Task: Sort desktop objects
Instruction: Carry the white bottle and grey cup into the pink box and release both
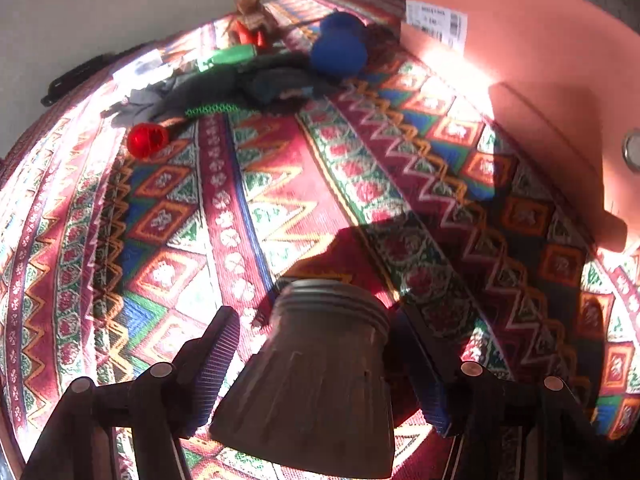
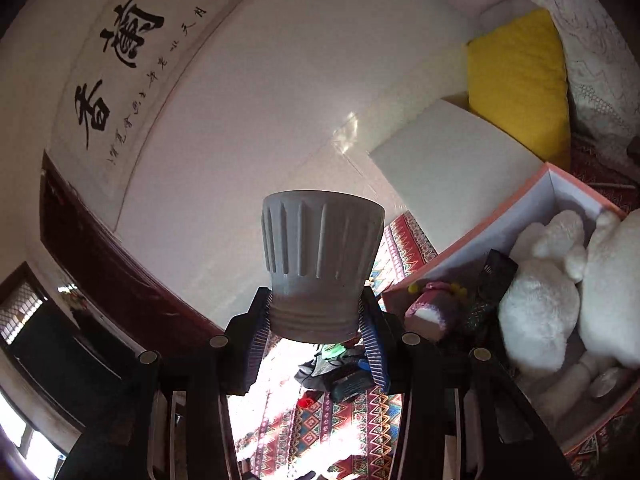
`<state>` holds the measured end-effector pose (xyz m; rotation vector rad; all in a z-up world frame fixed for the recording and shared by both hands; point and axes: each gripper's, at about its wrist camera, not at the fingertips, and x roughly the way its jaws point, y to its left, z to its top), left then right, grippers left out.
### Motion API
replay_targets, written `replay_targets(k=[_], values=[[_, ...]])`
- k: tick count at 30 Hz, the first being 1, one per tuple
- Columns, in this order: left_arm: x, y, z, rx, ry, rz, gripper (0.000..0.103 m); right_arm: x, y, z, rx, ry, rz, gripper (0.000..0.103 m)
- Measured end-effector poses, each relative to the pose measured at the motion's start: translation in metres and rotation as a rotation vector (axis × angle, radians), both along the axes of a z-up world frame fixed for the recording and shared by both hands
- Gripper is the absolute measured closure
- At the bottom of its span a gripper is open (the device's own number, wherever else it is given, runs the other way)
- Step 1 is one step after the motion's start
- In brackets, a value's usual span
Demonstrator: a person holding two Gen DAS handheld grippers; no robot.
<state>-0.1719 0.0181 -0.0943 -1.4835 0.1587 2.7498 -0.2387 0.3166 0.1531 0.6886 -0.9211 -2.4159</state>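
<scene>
A grey ribbed cup (image 2: 322,264) is raised in front of the wall with my right gripper (image 2: 316,300) shut on its ringed narrow end. In the left wrist view a second ribbed cup (image 1: 320,360), dark in shadow, hangs above the patterned tablecloth (image 1: 280,200). My left gripper (image 1: 314,316) is shut on it, wide end toward the camera, with a slim gap at the left fingertip. At the far edge lies a pile: a red round piece (image 1: 147,140), dark cloth (image 1: 240,88), a green item (image 1: 230,56) and two blue balls (image 1: 339,54).
A pink box (image 1: 520,60) stands on the right of the cloth; its wall (image 2: 480,236) encloses white plush toys (image 2: 540,300) and a small knitted toy (image 2: 430,312). Behind it are a yellow cushion (image 2: 520,80), a white block (image 2: 452,152) and a calligraphy scroll (image 2: 120,60).
</scene>
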Motion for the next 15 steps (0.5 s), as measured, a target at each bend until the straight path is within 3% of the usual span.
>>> replay_targets(k=[5, 9, 15], values=[[0.01, -0.015, 0.022, 0.131, 0.039, 0.062, 0.048, 0.005, -0.006, 0.005, 0.028, 0.016, -0.009, 0.058], [0.01, -0.019, 0.069, 0.24, 0.113, 0.079, 0.047, 0.007, -0.008, 0.008, 0.04, 0.022, -0.016, 0.057], [-0.008, 0.037, 0.156, 0.345, 0.258, -0.072, 0.047, 0.009, -0.004, 0.008, 0.079, 0.021, -0.046, 0.057]])
